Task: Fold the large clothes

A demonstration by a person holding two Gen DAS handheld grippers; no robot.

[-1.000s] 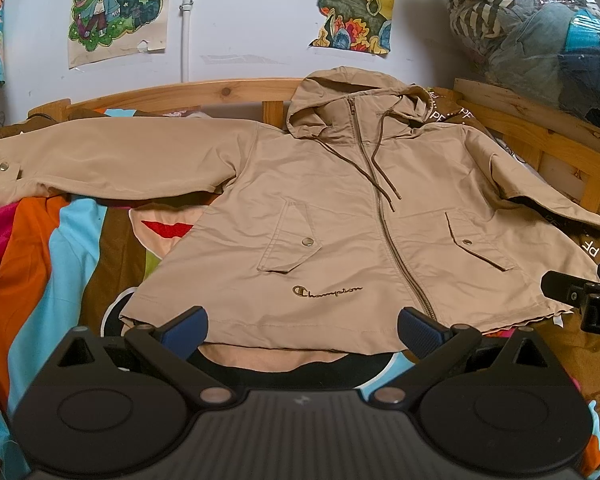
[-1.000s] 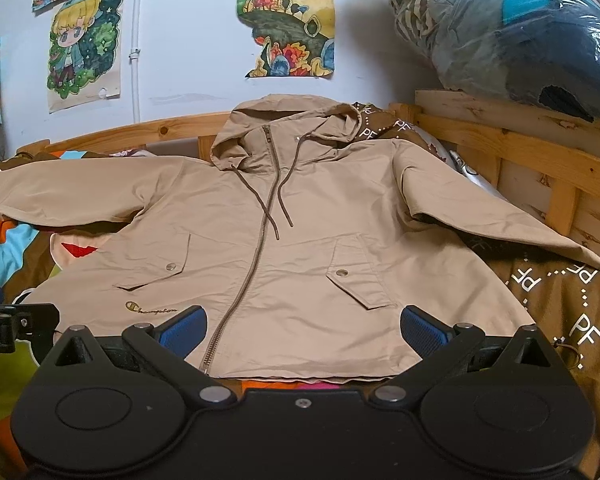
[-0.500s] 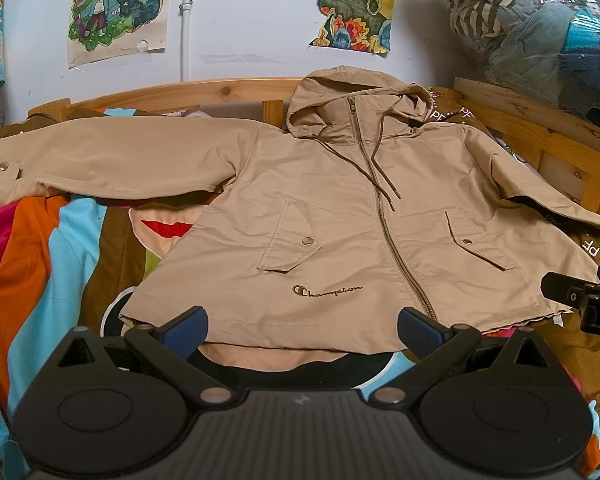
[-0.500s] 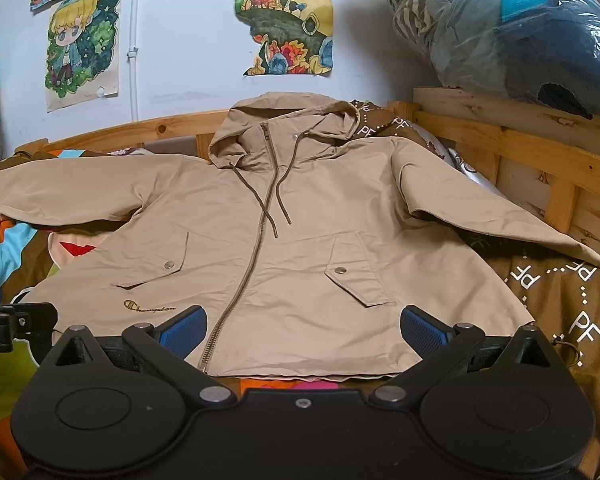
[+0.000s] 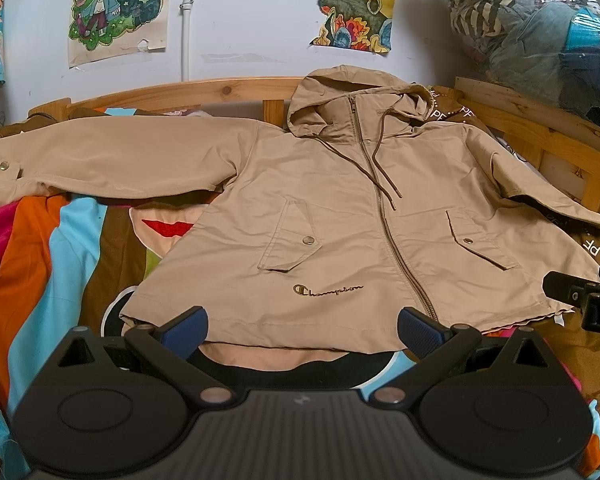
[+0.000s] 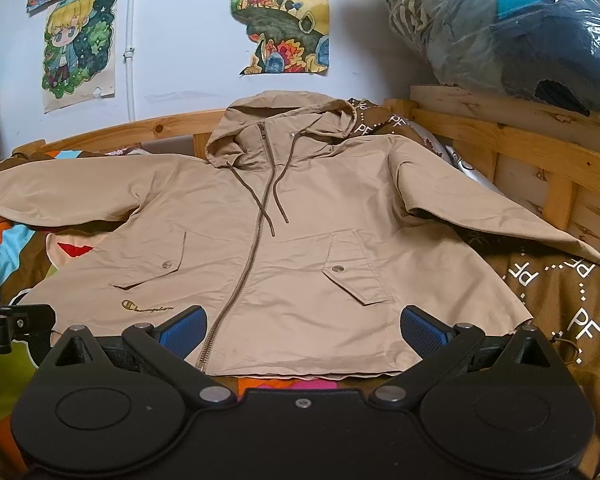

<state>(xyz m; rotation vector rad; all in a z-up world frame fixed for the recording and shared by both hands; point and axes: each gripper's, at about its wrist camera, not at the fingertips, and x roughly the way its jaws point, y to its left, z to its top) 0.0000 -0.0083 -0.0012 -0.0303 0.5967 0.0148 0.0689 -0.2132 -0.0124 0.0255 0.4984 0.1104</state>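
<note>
The tan jacket (image 5: 340, 216) lies flat on the bed (image 5: 52, 248) — thin, limp, probably slippery. Left gripper (image 5: 302, 330) and right gripper (image 6: 304, 330) gape empty; pinch a sleeve cuff (image 5: 0, 168) first.

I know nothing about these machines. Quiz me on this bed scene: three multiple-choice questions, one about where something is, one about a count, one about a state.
1. Where does the hood of the tan jacket lie?
A. Toward the wooden headboard
B. Nearest the camera
C. Tucked under the hem

2. How many snap-buttoned flap pockets show on the jacket's front?
A. None
B. Two
C. Four

3. How does the left gripper stand?
A. Shut on the hem
B. Shut on a sleeve
C. Open, holding nothing

Answers:
1. A, the hood rests against the headboard at the far end of the bed.
2. B, one pocket sits on each side of the closed zipper.
3. C, its blue pads stand wide apart before the hem, clasping no cloth.
</note>
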